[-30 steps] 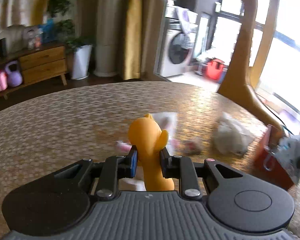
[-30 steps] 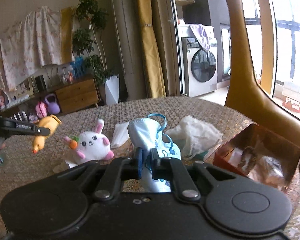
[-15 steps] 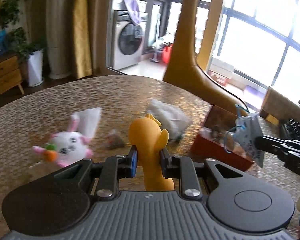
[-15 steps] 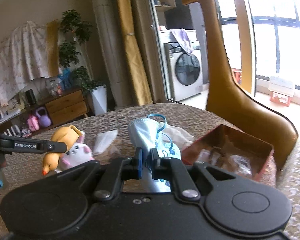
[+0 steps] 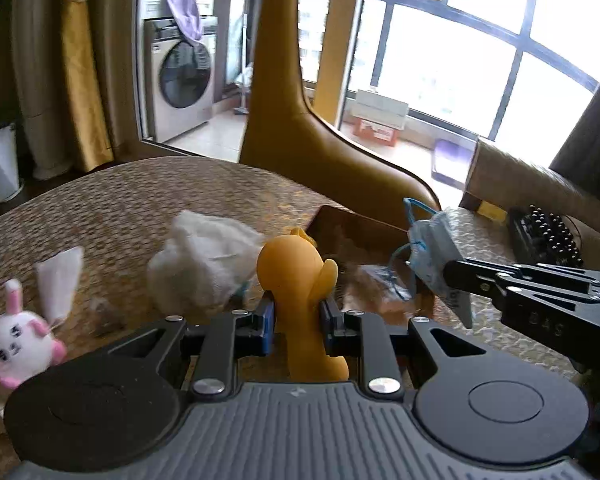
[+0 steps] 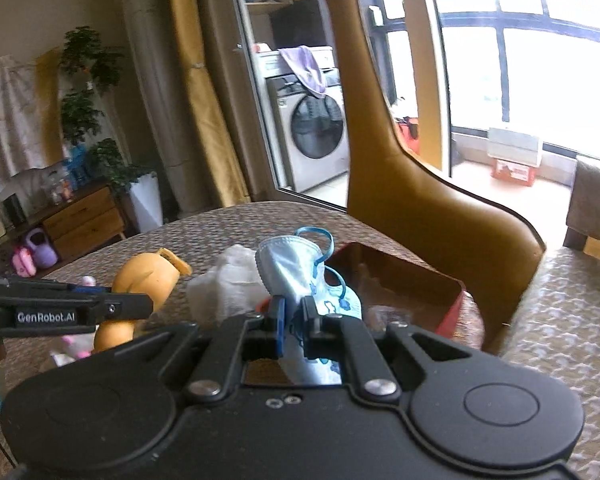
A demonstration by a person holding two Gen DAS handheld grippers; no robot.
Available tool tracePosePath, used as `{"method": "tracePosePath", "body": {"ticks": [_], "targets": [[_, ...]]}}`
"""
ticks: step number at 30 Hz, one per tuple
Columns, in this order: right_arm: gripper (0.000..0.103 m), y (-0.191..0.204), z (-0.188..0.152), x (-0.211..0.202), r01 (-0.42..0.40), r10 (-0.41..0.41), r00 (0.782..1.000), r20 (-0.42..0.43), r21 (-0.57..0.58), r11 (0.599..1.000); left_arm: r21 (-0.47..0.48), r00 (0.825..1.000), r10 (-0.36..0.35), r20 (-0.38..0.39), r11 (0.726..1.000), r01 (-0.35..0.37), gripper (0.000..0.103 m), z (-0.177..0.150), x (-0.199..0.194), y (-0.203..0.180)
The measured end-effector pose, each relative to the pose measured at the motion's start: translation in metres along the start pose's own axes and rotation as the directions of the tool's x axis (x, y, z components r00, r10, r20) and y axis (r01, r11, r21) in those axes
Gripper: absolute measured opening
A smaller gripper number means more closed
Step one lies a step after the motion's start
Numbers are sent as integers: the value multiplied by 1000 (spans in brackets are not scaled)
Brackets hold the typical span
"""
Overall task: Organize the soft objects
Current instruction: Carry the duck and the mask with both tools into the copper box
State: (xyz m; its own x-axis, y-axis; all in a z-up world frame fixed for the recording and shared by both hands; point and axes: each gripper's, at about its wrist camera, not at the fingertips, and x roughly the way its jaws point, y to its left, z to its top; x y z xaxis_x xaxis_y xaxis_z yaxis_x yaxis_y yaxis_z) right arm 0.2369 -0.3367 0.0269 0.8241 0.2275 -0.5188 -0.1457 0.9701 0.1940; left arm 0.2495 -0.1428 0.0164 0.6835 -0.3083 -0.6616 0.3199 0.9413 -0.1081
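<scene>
A: Both hands are loaded. The left gripper (image 5: 298, 322) is clamped on the rubbery orange duck (image 5: 300, 280), held in the air just short of the red box (image 6: 404, 276).

B: And the right gripper (image 6: 294, 326) is pinched nearly closed on the thin blue face mask (image 6: 296, 268), over the box's near edge.

A: I'd bring each fully over the box before letting go; the limp mask's loops could snag.

B: The crumpled white cloth (image 5: 204, 260) and fuzzy bunny (image 5: 18, 344) lie on the woven table (image 5: 140, 200).

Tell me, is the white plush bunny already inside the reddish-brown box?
No, the white plush bunny lies on the woven tabletop, far from the reddish-brown box.
</scene>
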Motion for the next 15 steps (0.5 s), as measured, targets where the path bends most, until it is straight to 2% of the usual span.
{"method": "tracePosePath", "body": {"ticks": [7, 15], "targets": [[8, -23, 11, 17, 29, -28, 999, -28, 36, 999, -1, 997, -41, -66, 999, 41, 23, 17, 42, -23], [8, -53, 26, 50, 64, -57, 995, -81, 86, 994, 13, 992, -36, -120, 999, 38, 23, 32, 88, -45]]}}
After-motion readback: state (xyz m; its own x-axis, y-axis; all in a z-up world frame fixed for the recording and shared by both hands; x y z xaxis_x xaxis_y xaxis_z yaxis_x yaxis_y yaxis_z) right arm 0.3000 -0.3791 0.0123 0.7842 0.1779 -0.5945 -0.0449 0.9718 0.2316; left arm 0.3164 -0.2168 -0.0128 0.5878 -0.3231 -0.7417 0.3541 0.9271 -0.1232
